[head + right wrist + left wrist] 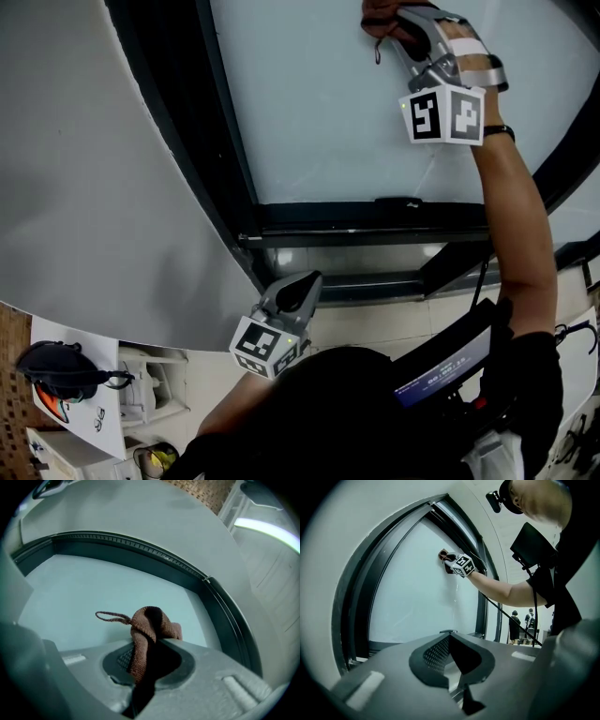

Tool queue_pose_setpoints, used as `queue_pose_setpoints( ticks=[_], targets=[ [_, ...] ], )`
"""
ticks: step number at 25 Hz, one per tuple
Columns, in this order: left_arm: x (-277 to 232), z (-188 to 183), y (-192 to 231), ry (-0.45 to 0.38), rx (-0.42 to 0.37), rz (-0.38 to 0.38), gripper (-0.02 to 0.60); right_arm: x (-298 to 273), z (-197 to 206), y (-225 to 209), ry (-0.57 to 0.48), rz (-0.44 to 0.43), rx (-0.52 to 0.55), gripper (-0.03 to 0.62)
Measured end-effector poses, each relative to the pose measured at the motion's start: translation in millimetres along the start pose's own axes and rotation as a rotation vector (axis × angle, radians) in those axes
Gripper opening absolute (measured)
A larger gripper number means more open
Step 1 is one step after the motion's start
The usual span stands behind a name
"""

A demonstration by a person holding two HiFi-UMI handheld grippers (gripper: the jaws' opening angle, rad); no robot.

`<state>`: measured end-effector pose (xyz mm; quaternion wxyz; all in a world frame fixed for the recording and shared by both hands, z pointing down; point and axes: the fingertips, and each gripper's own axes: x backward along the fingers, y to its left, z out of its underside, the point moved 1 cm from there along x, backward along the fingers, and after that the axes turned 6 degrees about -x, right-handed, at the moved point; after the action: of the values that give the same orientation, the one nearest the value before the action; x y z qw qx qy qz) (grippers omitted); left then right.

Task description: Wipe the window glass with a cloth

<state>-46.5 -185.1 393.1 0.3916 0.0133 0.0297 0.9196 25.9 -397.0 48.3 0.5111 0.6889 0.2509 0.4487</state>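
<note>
Wiping appears under way: the right hand-held gripper (392, 26), jaws clamped on a brown cloth (147, 630), holds the cloth at the far right part of the window glass (319, 103), seemingly in contact. The left hand-held gripper (292, 292) hangs near the sill (375, 286), jaws together and empty. Faint streaks show on the near part of the pane. That area probably remains to be wiped, though cleaned areas cannot be distinguished.
</note>
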Motion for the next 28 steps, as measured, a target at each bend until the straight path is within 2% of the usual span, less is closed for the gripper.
queue_pose_setpoints(
  ticks=[12, 28],
  targets=[
    [-5.3, 1.5, -3.8, 0.008, -0.002, 0.024, 0.017, 17.1, -8.8, 50.1, -0.028, -0.089, -0.023, 0.029],
    [-2.4, 7.6, -11.1, 0.025, 0.009, 0.039, 0.017, 54.5, -19.0, 141.8, -0.044, -0.223, -0.061, 0.031]
  ],
)
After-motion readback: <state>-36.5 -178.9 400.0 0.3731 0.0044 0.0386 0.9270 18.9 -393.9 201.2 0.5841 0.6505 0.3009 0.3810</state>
